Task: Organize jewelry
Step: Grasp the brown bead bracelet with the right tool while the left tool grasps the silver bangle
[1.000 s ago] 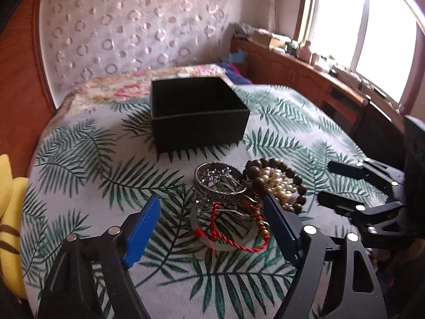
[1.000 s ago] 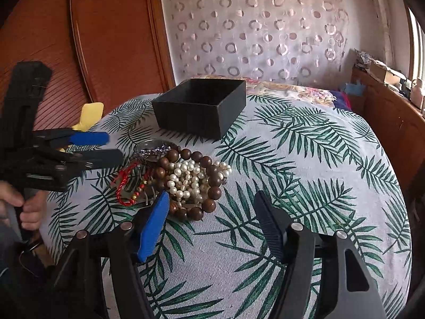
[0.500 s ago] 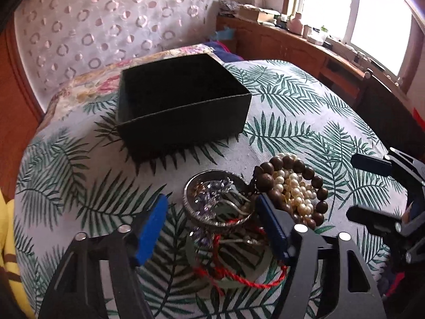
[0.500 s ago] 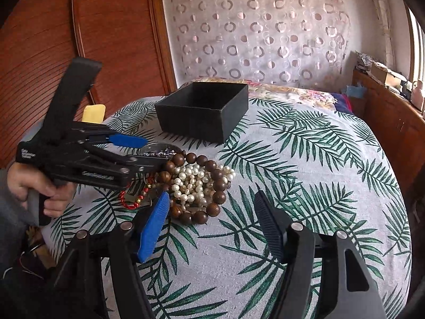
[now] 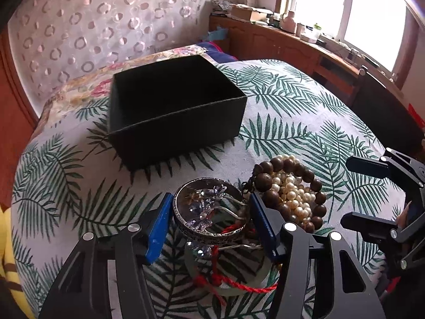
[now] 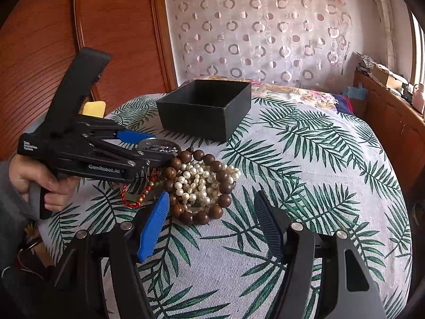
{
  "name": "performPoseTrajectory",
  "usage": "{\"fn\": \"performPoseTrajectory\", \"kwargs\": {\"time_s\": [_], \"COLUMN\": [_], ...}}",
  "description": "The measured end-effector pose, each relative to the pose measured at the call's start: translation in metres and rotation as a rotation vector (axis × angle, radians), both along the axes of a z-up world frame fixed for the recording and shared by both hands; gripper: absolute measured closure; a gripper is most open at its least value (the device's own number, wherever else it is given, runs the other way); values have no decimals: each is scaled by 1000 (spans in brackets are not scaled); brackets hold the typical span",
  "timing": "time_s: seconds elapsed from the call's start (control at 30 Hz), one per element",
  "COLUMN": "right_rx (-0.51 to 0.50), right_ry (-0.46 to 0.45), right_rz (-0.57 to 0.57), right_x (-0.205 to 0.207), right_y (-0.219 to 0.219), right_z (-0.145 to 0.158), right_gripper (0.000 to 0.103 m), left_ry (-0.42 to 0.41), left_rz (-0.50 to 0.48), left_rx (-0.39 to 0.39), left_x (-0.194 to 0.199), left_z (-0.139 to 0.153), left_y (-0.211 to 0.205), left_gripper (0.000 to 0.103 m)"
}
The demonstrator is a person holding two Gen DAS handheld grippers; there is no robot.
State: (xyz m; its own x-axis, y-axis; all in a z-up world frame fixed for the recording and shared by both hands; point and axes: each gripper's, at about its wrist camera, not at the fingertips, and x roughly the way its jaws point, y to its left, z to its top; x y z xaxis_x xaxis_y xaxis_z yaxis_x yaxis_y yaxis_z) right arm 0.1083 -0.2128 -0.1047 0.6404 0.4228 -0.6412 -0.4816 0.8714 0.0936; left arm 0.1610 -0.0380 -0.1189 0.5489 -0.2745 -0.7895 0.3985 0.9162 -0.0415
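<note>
Closing around the silver bangle (image 5: 209, 212), the left gripper (image 5: 209, 228) risks snagging the red cord (image 5: 233, 284) — tangled beneath; right gripper (image 6: 212, 226) jaws apart, empty.

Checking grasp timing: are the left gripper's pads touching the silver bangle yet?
Cannot tell. In the left wrist view the closing left gripper brackets the silver bangle; its blue pads sit right at the rim, no clear gap or contact.
</note>
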Motion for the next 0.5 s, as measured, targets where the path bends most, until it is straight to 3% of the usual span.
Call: {"fn": "performPoseTrajectory", "kwargs": {"time_s": [0.33, 0.5], "right_rx": [-16, 2], "right_ry": [37, 61], "right_rz": [41, 88], "right_x": [13, 17], "right_y": [9, 17], "right_z": [-5, -3], "right_gripper": [35, 54], "left_ry": [-74, -114], "left_rz": [74, 109], "left_rx": [-103, -123], "left_x": [-18, -35], "left_z": [21, 27], "left_y": [30, 36], "left_gripper": [47, 47]}}
